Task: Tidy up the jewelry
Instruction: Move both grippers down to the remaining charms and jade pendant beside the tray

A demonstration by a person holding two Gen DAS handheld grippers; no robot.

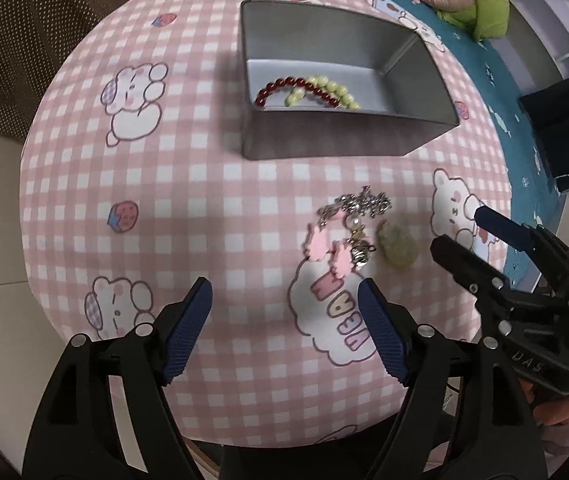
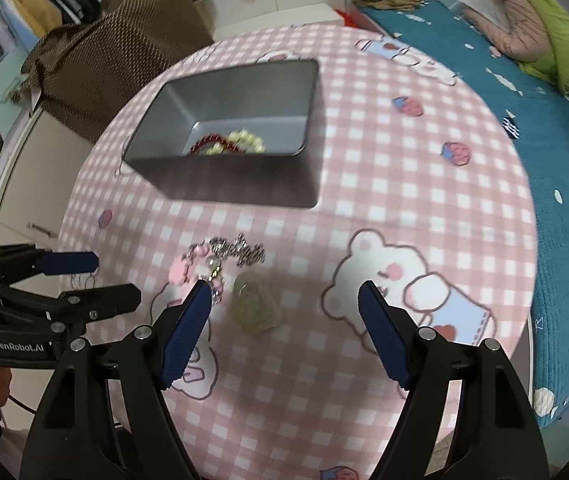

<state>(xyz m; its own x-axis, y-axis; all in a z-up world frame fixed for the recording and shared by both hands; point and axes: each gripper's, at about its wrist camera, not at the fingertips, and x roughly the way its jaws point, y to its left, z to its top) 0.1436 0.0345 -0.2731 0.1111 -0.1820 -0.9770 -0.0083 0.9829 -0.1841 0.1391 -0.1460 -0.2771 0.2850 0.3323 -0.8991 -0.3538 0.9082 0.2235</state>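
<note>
Step in hand: sorting is partly done by the look of it, with one cluster of pieces left to pick off the pink gingham cloth on the counter (image 1: pixel 164 184).
Tin: a grey metal tin (image 1: pixel 336 136) sits toward the far edge of the counter, open on top.
In the tin: a dark red bead bracelet (image 1: pixel 296 90) and a pale yellow-green bead bracelet (image 1: pixel 334 92) lie overlapping on its floor.
Left out: a silver chain with pink charms (image 1: pixel 348 232) lies bunched between the tin and the near edge; pale beads are strung along it.
Beside it: a pale green carved pendant (image 1: pixel 396 246) rests just beside the chain, on its right; whether the two touch I cannot tell.
Left gripper: the left gripper (image 1: pixel 284 332) hovers near the counter's near edge, jaws spread wide, nothing in them, the charms just ahead of its right-hand pad.
Right gripper: the right gripper (image 2: pixel 284 328) comes in from the right side, jaws wide open and empty, the pendant lying between the two pads and a little ahead of them.
Next move, my call: the right gripper looks best lined up, so lower over the pendant, close on it, then carry it to the tin.
Watch for: the left-hand pad sits close to the chain and could snag it.
</note>
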